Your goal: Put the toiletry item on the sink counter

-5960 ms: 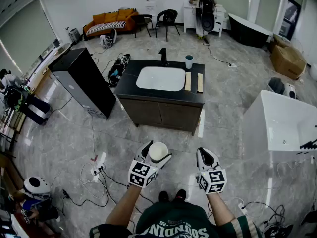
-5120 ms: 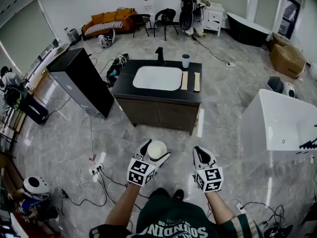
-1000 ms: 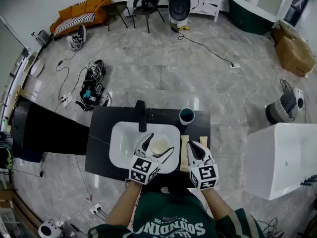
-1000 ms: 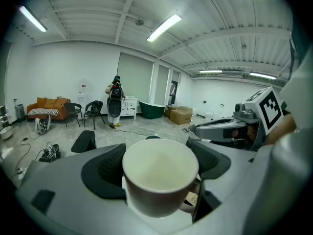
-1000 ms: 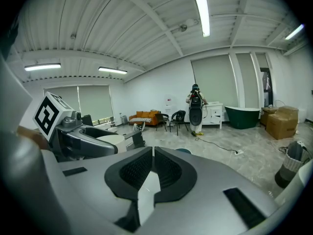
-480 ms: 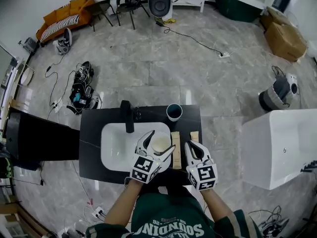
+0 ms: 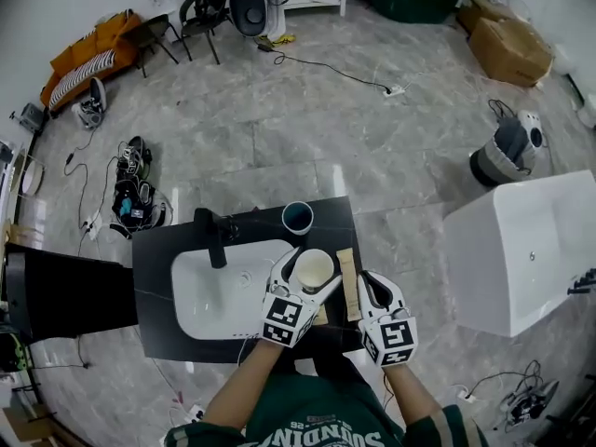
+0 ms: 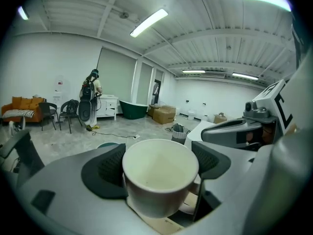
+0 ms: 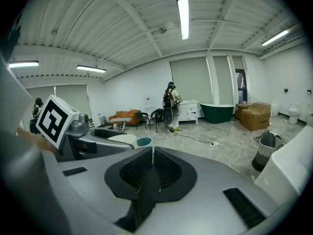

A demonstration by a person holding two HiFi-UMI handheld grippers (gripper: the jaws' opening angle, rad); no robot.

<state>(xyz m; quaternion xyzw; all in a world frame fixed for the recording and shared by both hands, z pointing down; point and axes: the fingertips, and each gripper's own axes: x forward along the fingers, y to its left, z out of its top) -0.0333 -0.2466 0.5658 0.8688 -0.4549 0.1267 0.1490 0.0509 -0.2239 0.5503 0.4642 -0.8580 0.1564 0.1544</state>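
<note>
A cream cup [image 7: 314,269] is clamped in my left gripper [image 7: 309,274], whose black pads [image 8: 110,168] press on both sides of the cup [image 8: 159,174]. It hangs over the right part of the black sink counter [image 7: 154,254], between the white basin [image 7: 219,291] and a wooden strip [image 7: 346,273]. A teal cup [image 7: 298,217] stands upright on the counter just beyond. My right gripper [image 7: 374,285] is at the counter's right front, right of the strip, its jaws [image 9: 152,168] shut with nothing between them.
A black faucet [image 7: 213,238] stands behind the basin. A white bathtub [image 7: 521,250] is to the right and a black cabinet [image 7: 56,291] to the left. Cables and bags lie on the floor beyond. A person [image 8: 91,102] stands far off by a white dresser.
The view has moved from across the room to right over the counter. In the last second my left gripper carried the cup rightwards, from above the basin to beside the wooden strip.
</note>
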